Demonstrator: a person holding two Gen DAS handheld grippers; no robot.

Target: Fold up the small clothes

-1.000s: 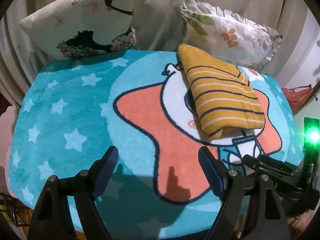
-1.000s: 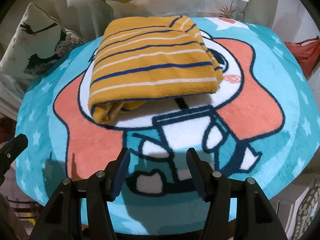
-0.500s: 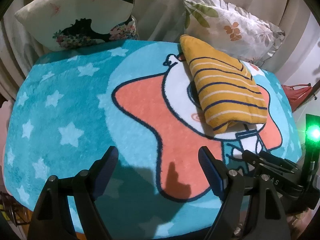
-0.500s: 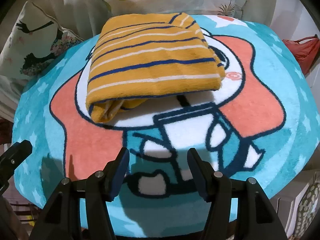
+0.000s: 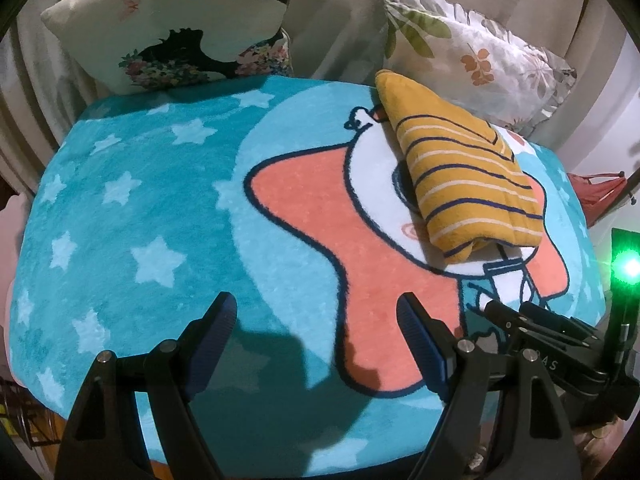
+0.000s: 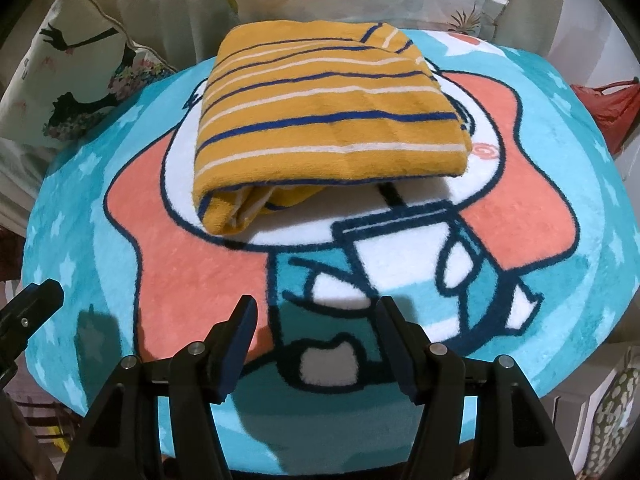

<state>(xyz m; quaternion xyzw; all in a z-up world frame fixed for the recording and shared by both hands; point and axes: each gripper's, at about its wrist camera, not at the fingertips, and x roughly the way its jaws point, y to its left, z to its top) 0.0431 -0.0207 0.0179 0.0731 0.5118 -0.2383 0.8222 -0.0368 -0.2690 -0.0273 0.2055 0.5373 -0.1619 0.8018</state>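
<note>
Folded striped garment (image 6: 320, 120) is being carried by the rug (image 5: 140, 208) near its far edge, two cushions (image 5: 480, 60) behind. Left gripper (image 5: 316, 332) and right gripper (image 6: 314, 336) are being held open, empty, at the near edge.

Folded garment (image 6: 324, 120) on the rug (image 6: 520, 216), two pillows (image 5: 172, 36) (image 5: 476, 64) behind, both claws near the front edge

Left wrist camera: above my fuzzy turquoise star-print blanket (image 5: 132, 216), low at its near edge, facing the cushions. Right wrist camera: further right, closer. Shared: folded mustard-yellow striped garment (image 5: 464, 176) (image 6: 320, 120), blanket centre.
</note>
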